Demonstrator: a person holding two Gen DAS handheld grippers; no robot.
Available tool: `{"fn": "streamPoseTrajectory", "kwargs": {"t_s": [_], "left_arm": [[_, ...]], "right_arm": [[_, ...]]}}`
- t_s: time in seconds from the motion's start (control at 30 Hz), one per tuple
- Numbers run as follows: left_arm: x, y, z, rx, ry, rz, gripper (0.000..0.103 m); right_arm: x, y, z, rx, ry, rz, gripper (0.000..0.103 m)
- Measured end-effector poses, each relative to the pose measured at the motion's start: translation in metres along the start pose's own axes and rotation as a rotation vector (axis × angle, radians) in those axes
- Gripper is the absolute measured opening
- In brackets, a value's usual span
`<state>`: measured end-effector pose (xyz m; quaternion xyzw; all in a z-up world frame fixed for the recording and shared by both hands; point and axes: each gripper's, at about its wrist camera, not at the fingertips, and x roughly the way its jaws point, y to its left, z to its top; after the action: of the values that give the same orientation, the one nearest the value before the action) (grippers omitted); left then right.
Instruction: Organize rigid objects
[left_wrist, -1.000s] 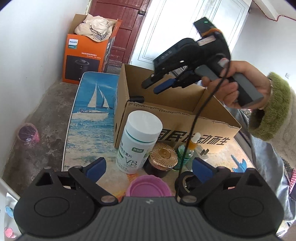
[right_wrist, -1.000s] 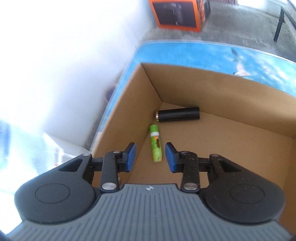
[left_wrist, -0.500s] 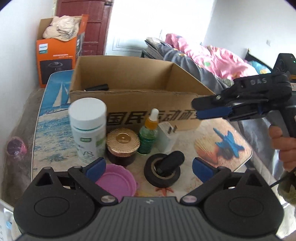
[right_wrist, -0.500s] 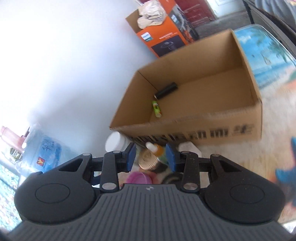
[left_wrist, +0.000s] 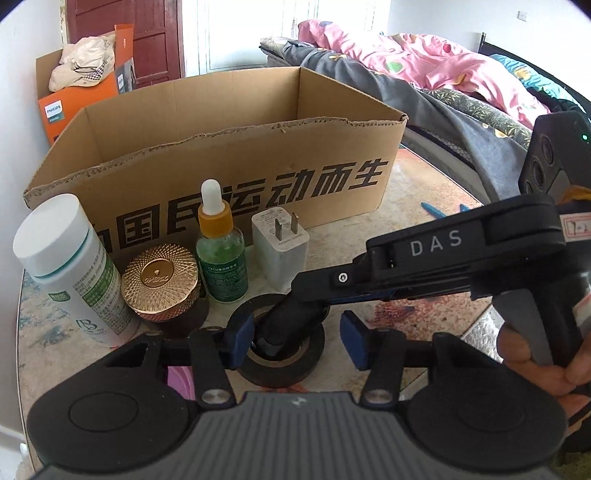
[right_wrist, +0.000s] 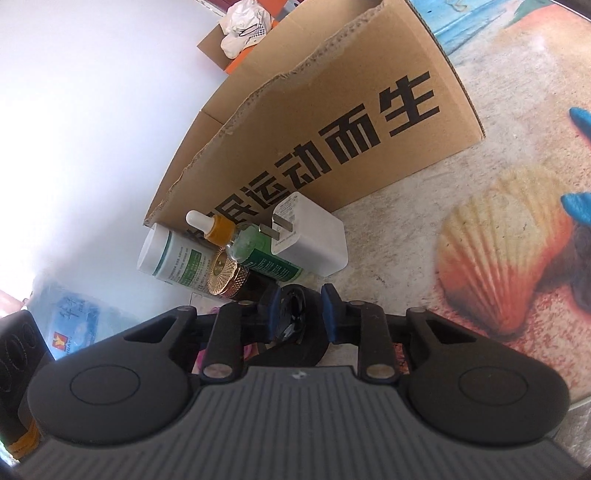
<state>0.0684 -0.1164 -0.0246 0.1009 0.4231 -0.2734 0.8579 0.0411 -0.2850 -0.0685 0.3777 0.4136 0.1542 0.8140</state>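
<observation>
A black tape roll (left_wrist: 280, 365) lies on the table in front of the cardboard box (left_wrist: 221, 155), and a short black cylinder (left_wrist: 284, 325) stands in its hole. My left gripper (left_wrist: 298, 345) straddles the roll. Its jaws are closing: the left pad is at the roll's edge and the right pad is still apart from it. My right gripper (left_wrist: 310, 295) reaches in from the right, held by a hand. In the right wrist view its jaws (right_wrist: 301, 314) are closing on the black cylinder (right_wrist: 291, 314), which fills the gap between the pads.
Between roll and box stand a white pill bottle (left_wrist: 70, 273), a gold-lidded jar (left_wrist: 160, 282), a green dropper bottle (left_wrist: 219, 258) and a white charger (left_wrist: 280, 251). A pink lid (left_wrist: 181, 380) peeks out under my left gripper. A bed is at the right.
My right gripper swung from above the box down to the black cylinder and narrowed its jaws. My left gripper came lower and closer over the tape roll, and its jaws narrowed a lot.
</observation>
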Motion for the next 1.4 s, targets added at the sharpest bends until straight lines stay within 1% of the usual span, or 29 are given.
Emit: {"fn": "streamPoseTrajectory", "kwargs": {"t_s": [0.07,0.23,0.33,0.5,0.6,0.8,0.97,1.1,1.23,1.33,1.4], "left_arm": [[0.003,0.001,0.001,-0.012,0.01,-0.005,0.042],[0.004,0.003,0.002,-0.015,-0.007,0.001,0.042],[0.007,0.006,0.003,-0.029,-0.01,0.001,0.041],[0.008,0.003,0.0,-0.009,-0.021,0.033,0.033],[0.005,0.002,0.0,-0.004,-0.03,0.037,0.028],[-0.011,-0.005,0.002,0.009,-0.069,0.039,0.026],[-0.043,-0.011,0.009,0.039,-0.146,0.048,0.025],[-0.074,-0.015,0.023,0.075,-0.227,0.065,0.025],[-0.102,-0.012,0.048,0.107,-0.315,0.103,0.025],[-0.11,-0.002,0.074,0.09,-0.333,0.12,0.025],[-0.106,0.012,0.096,0.062,-0.306,0.111,0.025]], "right_arm": [[0.001,0.001,-0.001,-0.007,-0.001,0.027,0.017],[0.006,0.01,-0.001,-0.07,-0.015,0.035,0.016],[0.014,0.009,-0.002,-0.074,-0.009,0.02,0.016],[0.019,0.01,-0.004,-0.089,-0.021,0.011,0.015],[0.016,0.018,-0.006,-0.115,-0.03,-0.003,0.015],[0.0,0.045,-0.007,-0.198,-0.052,-0.041,0.015],[-0.025,0.072,-0.007,-0.271,-0.105,-0.026,0.015],[-0.05,0.103,0.001,-0.345,-0.165,-0.013,0.015],[-0.066,0.139,0.023,-0.446,-0.226,0.016,0.015],[-0.066,0.157,0.051,-0.493,-0.229,0.048,0.015],[-0.057,0.164,0.073,-0.494,-0.207,0.06,0.015]]}}
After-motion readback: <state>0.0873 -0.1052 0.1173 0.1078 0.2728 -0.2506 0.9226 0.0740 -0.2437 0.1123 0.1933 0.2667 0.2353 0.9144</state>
